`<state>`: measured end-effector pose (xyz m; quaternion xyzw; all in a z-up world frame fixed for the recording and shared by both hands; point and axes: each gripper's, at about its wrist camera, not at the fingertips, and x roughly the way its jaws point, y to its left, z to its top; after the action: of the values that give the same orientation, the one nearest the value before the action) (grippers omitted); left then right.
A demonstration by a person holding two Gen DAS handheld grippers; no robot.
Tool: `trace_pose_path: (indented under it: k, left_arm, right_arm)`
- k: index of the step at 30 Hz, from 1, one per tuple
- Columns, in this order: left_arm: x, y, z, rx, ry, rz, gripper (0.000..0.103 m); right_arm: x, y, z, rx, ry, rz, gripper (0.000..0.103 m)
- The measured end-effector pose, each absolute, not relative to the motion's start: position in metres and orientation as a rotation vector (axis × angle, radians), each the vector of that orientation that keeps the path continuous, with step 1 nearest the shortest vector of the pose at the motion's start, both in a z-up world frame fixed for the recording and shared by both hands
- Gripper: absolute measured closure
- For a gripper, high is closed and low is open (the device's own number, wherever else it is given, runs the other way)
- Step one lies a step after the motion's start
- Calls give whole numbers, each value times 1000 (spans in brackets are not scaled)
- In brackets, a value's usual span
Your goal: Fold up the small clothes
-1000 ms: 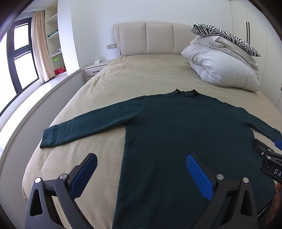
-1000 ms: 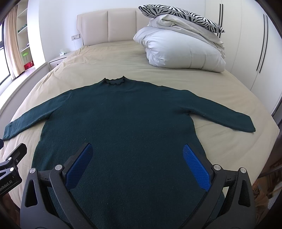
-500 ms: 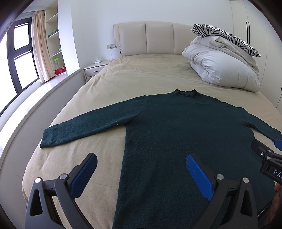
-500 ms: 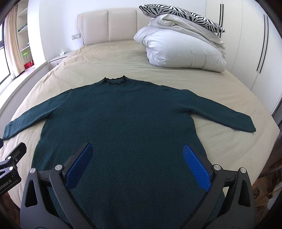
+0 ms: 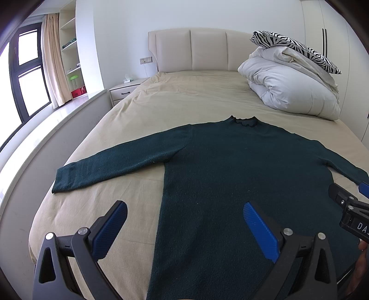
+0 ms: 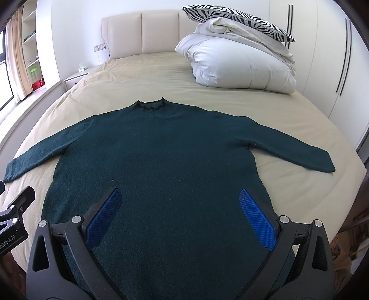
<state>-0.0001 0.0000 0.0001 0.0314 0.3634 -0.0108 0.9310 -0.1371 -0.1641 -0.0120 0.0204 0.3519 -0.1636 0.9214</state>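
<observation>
A dark green long-sleeved sweater (image 5: 242,166) lies flat and spread out on the beige bed (image 5: 184,97), collar toward the headboard, both sleeves stretched out sideways. It also shows in the right wrist view (image 6: 161,157). My left gripper (image 5: 184,221) is open and empty, hovering above the sweater's lower left side. My right gripper (image 6: 180,207) is open and empty, hovering above the sweater's lower middle. The right gripper's tip shows at the right edge of the left wrist view (image 5: 346,203).
A folded white duvet (image 6: 239,62) with a zebra-striped pillow (image 6: 235,16) on top lies at the bed's far right. A padded headboard (image 6: 143,32) stands behind. A nightstand (image 5: 124,90), shelves and a window are to the left. White wardrobe doors (image 6: 334,57) stand on the right.
</observation>
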Motion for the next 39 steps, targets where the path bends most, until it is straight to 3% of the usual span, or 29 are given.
trace_pose_path:
  k: [19, 30, 35, 39]
  left_arm:
    - [3, 9, -10, 18, 768, -52, 0]
    - [12, 110, -49, -446, 897, -213, 0]
    - [26, 151, -61, -486, 971, -154, 0]
    - [27, 202, -62, -631, 871, -61, 0]
  right_arm:
    - [-136, -163, -18, 45, 736, -333, 0]
    - [-131, -183, -19, 216, 652, -195, 0]
    - [-115, -181, -21, 239, 663, -141, 0]
    - [-102, -175, -16, 232, 637, -112, 0]
